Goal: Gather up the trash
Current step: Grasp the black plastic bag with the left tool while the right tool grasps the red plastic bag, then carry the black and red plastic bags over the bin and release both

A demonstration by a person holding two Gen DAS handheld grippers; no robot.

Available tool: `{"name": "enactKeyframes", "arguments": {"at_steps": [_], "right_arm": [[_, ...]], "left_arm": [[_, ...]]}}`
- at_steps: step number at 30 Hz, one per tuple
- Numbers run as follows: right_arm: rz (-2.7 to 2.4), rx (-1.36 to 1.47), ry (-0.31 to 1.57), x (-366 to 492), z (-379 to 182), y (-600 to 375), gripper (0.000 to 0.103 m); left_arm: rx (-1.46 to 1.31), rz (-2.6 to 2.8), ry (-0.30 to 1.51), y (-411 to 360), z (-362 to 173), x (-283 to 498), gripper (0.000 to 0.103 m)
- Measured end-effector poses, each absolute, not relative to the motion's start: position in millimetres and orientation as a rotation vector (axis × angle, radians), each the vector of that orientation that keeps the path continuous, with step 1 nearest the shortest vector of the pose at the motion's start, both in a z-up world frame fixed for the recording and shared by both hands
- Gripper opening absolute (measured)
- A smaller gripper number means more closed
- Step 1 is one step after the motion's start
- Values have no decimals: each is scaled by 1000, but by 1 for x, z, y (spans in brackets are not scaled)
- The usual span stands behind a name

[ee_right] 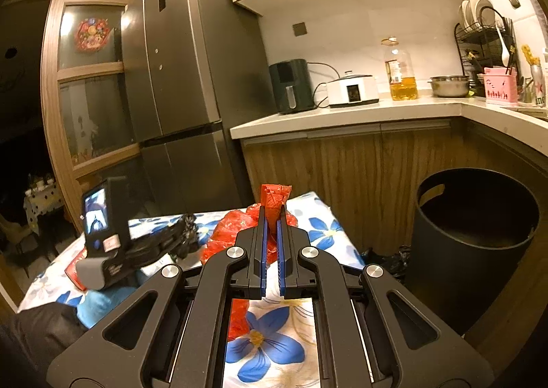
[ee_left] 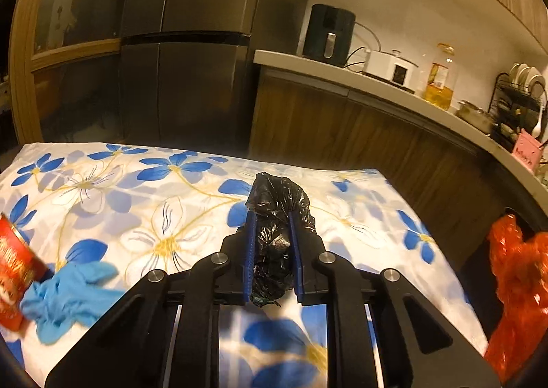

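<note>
My left gripper [ee_left: 272,216] is shut on a crumpled black plastic bag [ee_left: 277,203], held just above the flowered tablecloth [ee_left: 144,196]. My right gripper [ee_right: 272,213] is shut on a red plastic bag [ee_right: 274,198], which hangs over the table's right part and also shows at the right edge of the left wrist view [ee_left: 513,271]. The left gripper with its black bag shows in the right wrist view [ee_right: 154,247]. A blue glove [ee_left: 68,295] and a red can [ee_left: 13,268] lie on the table at the left. A dark round trash bin [ee_right: 469,244] stands on the floor right of the table.
A grey fridge [ee_right: 185,86] stands behind the table. The counter [ee_right: 359,110] carries an air fryer [ee_right: 291,86], a white cooker, an oil bottle, a steel bowl and a dish rack. A black bag [ee_right: 387,259] lies between table and bin.
</note>
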State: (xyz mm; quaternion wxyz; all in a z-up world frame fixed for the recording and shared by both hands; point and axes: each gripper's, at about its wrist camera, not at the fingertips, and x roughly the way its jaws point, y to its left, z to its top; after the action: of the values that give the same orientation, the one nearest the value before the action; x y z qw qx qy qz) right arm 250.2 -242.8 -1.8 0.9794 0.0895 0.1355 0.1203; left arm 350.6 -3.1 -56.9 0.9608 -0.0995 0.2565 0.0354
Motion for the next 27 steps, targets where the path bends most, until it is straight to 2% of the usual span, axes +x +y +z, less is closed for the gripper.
{"name": "enactKeyframes", "arguments": {"at_steps": [12, 27], "right_arm": [[136, 204, 216, 229, 18, -303, 5], [-98, 226, 155, 239, 34, -425, 5]], "left_arm": [[-133, -123, 430, -92, -10, 295, 17], [-68, -428, 351, -237, 28, 298, 17]]}}
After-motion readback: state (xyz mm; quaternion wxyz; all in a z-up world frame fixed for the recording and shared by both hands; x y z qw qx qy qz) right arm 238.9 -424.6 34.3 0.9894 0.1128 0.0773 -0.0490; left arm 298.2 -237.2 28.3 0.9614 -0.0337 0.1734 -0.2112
